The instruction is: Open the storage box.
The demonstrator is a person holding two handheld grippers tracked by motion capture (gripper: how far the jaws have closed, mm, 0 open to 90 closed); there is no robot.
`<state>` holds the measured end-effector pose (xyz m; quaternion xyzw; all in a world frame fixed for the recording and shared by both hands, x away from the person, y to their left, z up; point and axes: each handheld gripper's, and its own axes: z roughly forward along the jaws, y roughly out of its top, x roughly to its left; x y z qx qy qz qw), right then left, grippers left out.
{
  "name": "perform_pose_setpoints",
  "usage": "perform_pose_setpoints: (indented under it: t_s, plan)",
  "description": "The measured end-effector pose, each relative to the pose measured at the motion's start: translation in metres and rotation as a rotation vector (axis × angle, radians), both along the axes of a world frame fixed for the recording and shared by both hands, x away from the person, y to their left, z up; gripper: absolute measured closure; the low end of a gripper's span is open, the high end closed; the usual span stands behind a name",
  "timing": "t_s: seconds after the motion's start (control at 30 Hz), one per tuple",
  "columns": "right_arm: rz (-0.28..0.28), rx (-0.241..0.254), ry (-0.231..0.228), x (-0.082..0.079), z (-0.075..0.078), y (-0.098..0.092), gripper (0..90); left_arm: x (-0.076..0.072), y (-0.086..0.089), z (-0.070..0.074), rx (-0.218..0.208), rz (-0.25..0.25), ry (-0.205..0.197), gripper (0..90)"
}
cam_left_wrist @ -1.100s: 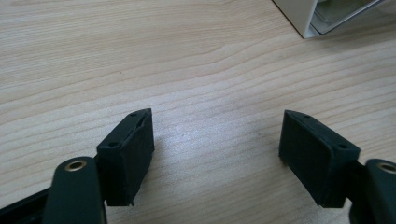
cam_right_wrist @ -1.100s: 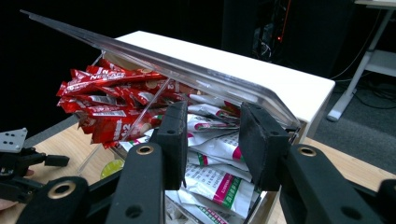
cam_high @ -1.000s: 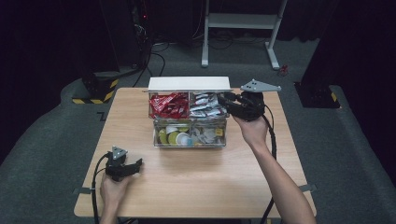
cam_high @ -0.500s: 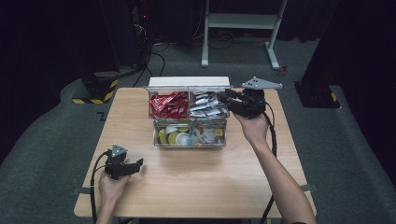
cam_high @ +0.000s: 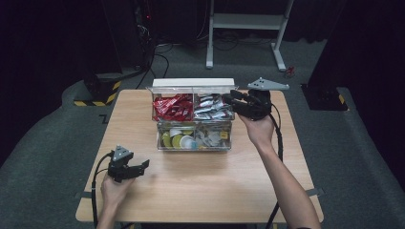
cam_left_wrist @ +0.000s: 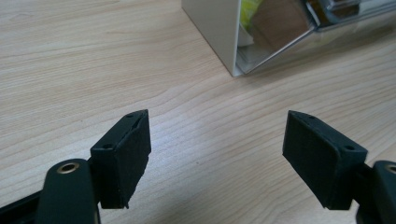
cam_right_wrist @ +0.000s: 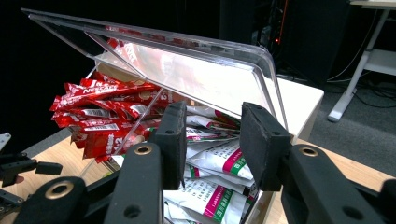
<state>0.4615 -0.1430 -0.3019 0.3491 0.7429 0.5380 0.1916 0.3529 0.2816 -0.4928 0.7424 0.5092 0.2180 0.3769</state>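
Observation:
A clear plastic box (cam_high: 193,145) stands mid-table, its clear lid (cam_high: 191,82) (cam_right_wrist: 187,70) tilted up at the back. Red sachets (cam_high: 172,106) (cam_right_wrist: 102,116) fill its back left compartment and white sachets (cam_high: 212,106) (cam_right_wrist: 219,163) its back right one. My right gripper (cam_high: 227,98) (cam_right_wrist: 212,140) hovers at the box's back right corner, just under the lid's edge, jaws a narrow gap apart with nothing pinched between them. Whether its tips touch the lid I cannot tell. My left gripper (cam_high: 142,166) (cam_left_wrist: 217,154) is held wide open above bare wood, near the front left, with the box's corner (cam_left_wrist: 219,32) ahead of it.
The box's front compartment holds yellow round capsules (cam_high: 174,139) and small packets. The wooden table (cam_high: 200,191) has free room in front of the box and to either side. Behind it are a dark floor, cables and a white frame (cam_high: 243,21).
The left hand has lifted its gripper slightly off the table. The right gripper and the raised lid look unmoved.

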Motion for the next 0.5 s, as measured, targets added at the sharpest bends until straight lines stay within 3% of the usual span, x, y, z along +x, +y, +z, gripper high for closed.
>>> perform_pose_setpoints:
  t_s: [0.27,0.4,0.43,0.5]
  plan:
    - [-0.002,-0.001,-0.003,0.0,0.0,0.0,61.1,-0.001,-0.007,0.005,0.016,-0.014,-0.024,25.4]
    - [-0.001,0.0,-0.003,0.0,0.0,0.0,61.1,-0.003,-0.011,0.009,0.015,-0.017,-0.056,25.6]
    - [-0.001,-0.002,-0.003,0.0,0.0,0.0,61.0,-0.004,-0.012,0.012,0.003,-0.017,-0.079,26.3]
    - [-0.001,-0.002,-0.004,0.0,0.0,0.0,61.0,-0.004,-0.012,0.013,-0.01,-0.02,-0.082,26.4]
